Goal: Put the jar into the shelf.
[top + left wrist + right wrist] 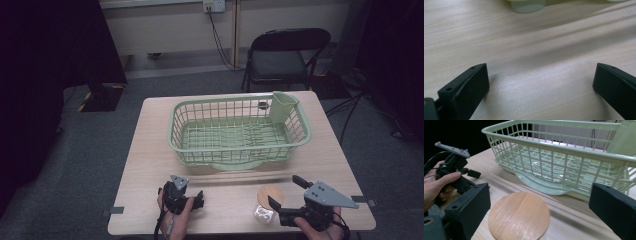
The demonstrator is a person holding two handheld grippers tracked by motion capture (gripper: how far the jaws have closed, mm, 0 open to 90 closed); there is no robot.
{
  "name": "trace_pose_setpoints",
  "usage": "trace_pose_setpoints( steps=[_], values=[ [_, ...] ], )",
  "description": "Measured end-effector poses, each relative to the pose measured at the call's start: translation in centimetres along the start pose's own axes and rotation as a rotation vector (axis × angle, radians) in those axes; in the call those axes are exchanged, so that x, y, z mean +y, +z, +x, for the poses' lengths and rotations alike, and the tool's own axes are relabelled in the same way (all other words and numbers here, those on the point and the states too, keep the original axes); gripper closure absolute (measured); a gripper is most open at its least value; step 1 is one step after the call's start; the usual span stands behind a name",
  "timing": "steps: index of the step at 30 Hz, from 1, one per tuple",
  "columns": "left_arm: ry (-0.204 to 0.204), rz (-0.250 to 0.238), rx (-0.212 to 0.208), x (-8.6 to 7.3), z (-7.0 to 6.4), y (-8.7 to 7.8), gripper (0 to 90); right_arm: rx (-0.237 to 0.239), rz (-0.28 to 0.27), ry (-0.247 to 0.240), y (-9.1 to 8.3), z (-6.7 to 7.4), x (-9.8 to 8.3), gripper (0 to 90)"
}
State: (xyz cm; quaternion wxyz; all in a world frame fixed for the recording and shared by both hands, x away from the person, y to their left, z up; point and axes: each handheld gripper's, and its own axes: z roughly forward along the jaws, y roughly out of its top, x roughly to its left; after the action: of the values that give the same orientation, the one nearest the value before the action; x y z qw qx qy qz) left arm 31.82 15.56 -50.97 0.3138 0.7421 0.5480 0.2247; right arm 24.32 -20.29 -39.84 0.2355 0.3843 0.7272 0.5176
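A pale green plastic dish basket (pixel 240 131) (pixel 564 152) stands on the middle of the wooden table (pixel 150 150), with a cutlery cup (pixel 284 105) in its far right corner. A glass jar with a round wooden lid (pixel 270 196) (pixel 519 216) stands near the front edge. My right gripper (pixel 286 192) (pixel 540 212) is open, one jaw on each side of the lid and neither touching it. Held low at the front left, my left gripper (pixel 197 199) (pixel 540 82) (pixel 456 172) is open over bare tabletop.
A green drip tray (pixel 235 165) (pixel 527 6) sticks out under the basket's near side. A black folding chair (pixel 282 55) stands beyond the table, with a cable (pixel 217 40) running down the wall. Tape marks (pixel 116 210) sit at the front corners.
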Motion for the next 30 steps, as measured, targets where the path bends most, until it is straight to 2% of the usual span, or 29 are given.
trace_pose_setpoints(
  steps=[9,16,19,30],
  values=[
    [-0.001,0.0,0.0,0.0,0.0,0.0,0.4,0.034,0.027,-0.031,0.5,1.1,-0.6,2.3],
    [0.0,0.0,0.0,0.0,0.0,0.0,0.4,0.042,0.049,-0.015,1.3,1.4,-1.5,2.8],
    [0.0,0.0,0.0,0.0,0.0,0.0,0.4,0.016,0.068,-0.033,1.7,1.6,-1.9,3.7],
    [0.001,0.0,0.001,0.0,0.0,0.0,0.4,0.018,0.091,-0.055,2.8,1.9,-2.5,11.8]
  ],
)
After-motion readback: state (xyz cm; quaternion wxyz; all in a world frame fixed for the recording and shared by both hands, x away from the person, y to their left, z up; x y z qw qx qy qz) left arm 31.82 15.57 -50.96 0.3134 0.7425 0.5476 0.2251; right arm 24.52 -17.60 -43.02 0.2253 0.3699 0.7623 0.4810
